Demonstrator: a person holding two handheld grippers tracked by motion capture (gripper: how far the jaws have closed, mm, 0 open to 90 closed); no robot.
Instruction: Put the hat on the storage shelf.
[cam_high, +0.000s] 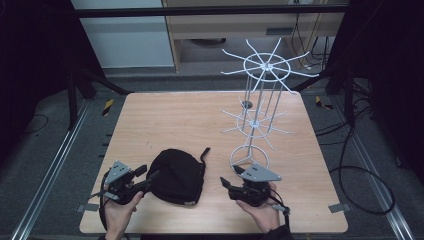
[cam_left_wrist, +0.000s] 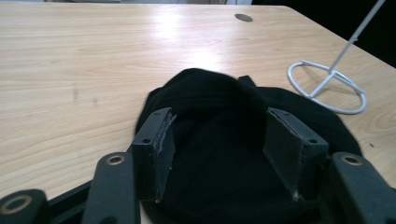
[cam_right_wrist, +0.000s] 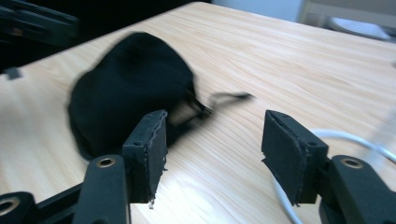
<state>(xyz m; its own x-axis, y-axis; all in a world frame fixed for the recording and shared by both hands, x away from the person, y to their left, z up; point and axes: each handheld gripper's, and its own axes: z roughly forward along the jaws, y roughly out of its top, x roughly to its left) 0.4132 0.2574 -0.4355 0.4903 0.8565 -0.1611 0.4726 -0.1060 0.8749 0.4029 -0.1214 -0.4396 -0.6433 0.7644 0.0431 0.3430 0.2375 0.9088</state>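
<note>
A wooden table (cam_high: 165, 115) seen from above. The left gripper (cam_high: 145, 180), jaws spread, touches a black cap (cam_high: 176, 175) lying near the front edge. To grip well, close on the cap's edge, not the crown. The right gripper (cam_high: 226, 184), also spread, waits beside it. A white wire rack (cam_high: 260, 90) stands behind, crowding the right side.

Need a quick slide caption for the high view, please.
Two hand-held grippers, left gripper and right gripper, both open, flank a black cap beside a white wire rack on a wooden table.
</note>
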